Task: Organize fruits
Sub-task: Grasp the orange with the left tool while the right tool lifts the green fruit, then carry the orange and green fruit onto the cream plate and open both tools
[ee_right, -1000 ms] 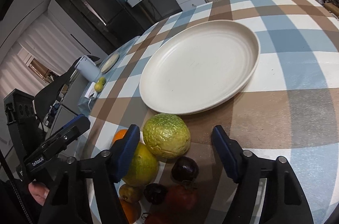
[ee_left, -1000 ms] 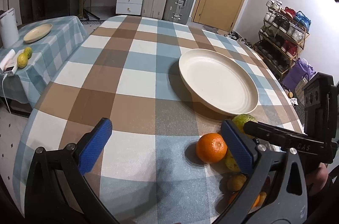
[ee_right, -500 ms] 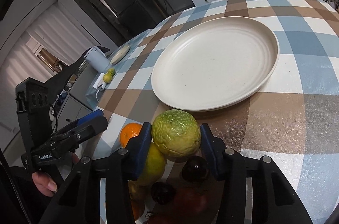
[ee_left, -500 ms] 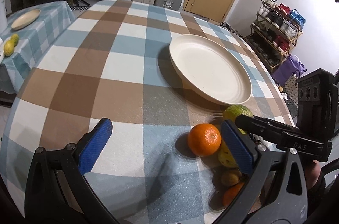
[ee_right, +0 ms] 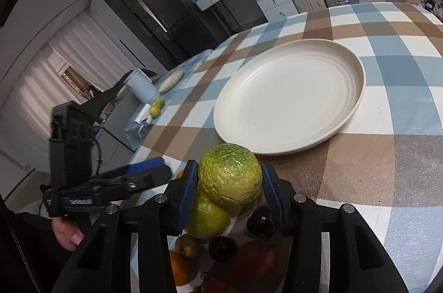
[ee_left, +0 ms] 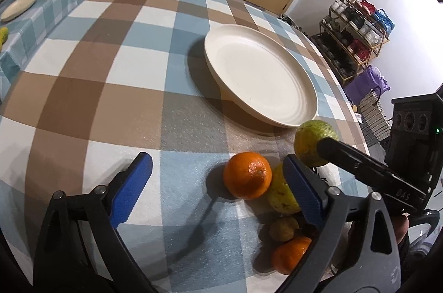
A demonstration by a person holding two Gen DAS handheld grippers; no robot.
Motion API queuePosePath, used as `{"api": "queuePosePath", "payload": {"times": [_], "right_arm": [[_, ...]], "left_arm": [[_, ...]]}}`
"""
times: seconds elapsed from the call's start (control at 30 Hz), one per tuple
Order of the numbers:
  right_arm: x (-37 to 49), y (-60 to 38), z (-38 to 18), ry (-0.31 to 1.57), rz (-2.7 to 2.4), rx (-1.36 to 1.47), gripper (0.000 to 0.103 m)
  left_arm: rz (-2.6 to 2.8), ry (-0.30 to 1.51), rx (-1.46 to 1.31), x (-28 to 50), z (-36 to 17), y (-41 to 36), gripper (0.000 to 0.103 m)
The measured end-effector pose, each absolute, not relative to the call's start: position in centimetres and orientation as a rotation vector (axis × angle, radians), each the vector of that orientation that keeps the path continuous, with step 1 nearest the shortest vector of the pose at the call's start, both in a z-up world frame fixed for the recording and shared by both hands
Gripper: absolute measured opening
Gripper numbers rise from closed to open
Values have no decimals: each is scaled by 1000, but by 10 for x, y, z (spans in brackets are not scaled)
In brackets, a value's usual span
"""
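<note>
**Right gripper clamped on wrinkled green fruit; left gripper wide over orange**

Right gripper [ee_right: 230,182]: both blue pads press the sides of the wrinkled green fruit [ee_right: 230,174]. It sits on top of the fruit pile at the near edge of the table, just short of the cream plate [ee_right: 357,88]. The plate holds nothing.

Left gripper [ee_left: 217,182]: jaws stand apart and have just been closing a little. The orange [ee_left: 247,174] lies on the checked tablecloth [ee_left: 110,88] between the pads, nearer the right one, with no contact visible.

Pile, partly hidden:
- A yellow-green fruit [ee_right: 207,215] sits under the green one, its left side covered by the right gripper's finger.
- Two dark, round fruits [ee_right: 260,219] and a dark red one [ee_right: 253,257] lie in shadow; kinds not readable.
- A small brownish fruit [ee_left: 283,228] and a second orange [ee_left: 290,254] are cut off by the left gripper's frame.

A hand [ee_right: 66,233] on the left gripper's grip shows only in part.

Far left, a side table carries a small plate [ee_left: 18,6] and yellow fruits [ee_right: 156,107], too small to name.
</note>
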State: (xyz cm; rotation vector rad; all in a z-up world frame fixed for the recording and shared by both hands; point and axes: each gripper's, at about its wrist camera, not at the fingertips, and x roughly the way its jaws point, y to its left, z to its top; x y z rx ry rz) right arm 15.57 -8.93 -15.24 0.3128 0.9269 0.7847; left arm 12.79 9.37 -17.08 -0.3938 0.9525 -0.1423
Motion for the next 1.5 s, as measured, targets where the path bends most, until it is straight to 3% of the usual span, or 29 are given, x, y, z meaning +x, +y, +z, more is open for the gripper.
{"api": "queuePosePath", "payload": {"times": [0.3,0.43,0.5,0.6,1.07,1.5], "right_arm": [[148,-97,-139,878,814,316,47],[148,-98,-136,873,817,309,47],[148,-99,-134,868,817,306,47],[146,-101,-132,863,816,309,47],[146,-104,-133,868,791,311,47],[161,-111,-117,823,764,299,47]], "left_arm": [[-207,993,-462,136,-182,89,70],[-240,986,-458,137,-181,86,56],[-248,1004,-451,137,-181,83,42],[-289,1019,-477,136,-184,80,37],[-317,1008,-524,132,-183,86,35],[-386,885,-477,177,-130,90,35]]}}
